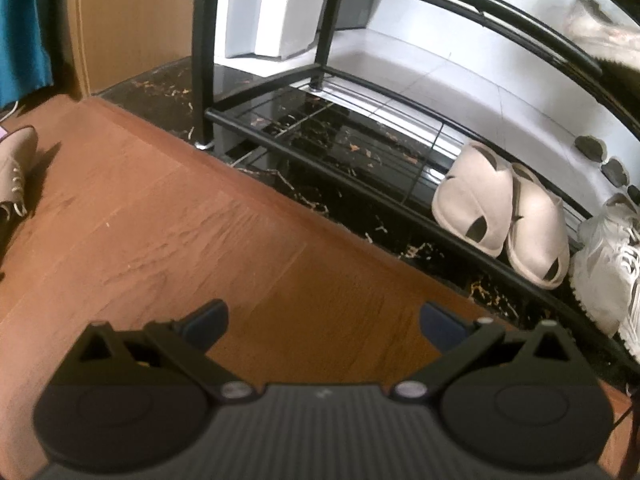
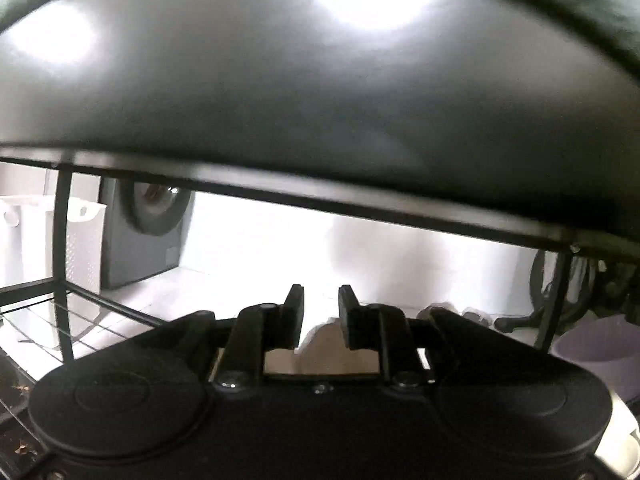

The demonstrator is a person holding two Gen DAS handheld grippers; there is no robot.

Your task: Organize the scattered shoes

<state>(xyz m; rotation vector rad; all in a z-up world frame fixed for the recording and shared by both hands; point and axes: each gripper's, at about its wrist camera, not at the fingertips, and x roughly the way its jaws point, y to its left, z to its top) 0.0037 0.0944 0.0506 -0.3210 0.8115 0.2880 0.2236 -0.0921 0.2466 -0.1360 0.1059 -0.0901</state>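
Beige lace-up shoe: on wooden floor, far left. Left gripper: spread wide, empty, above floor. Black shoe rack: lower shelf holds white slippers, then white sneaker. Right gripper: narrow gap, nothing gripped, under rack's top.

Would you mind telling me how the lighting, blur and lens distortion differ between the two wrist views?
Left wrist view: evenly lit, fisheye bends the shoe rack rails; the cream slippers are sharp, the white sneaker at top right is smeared. Right wrist view: backlit, the white floor behind is blown out, two glare patches sit on the dark padded seat, and the right gripper is nearly a silhouette.
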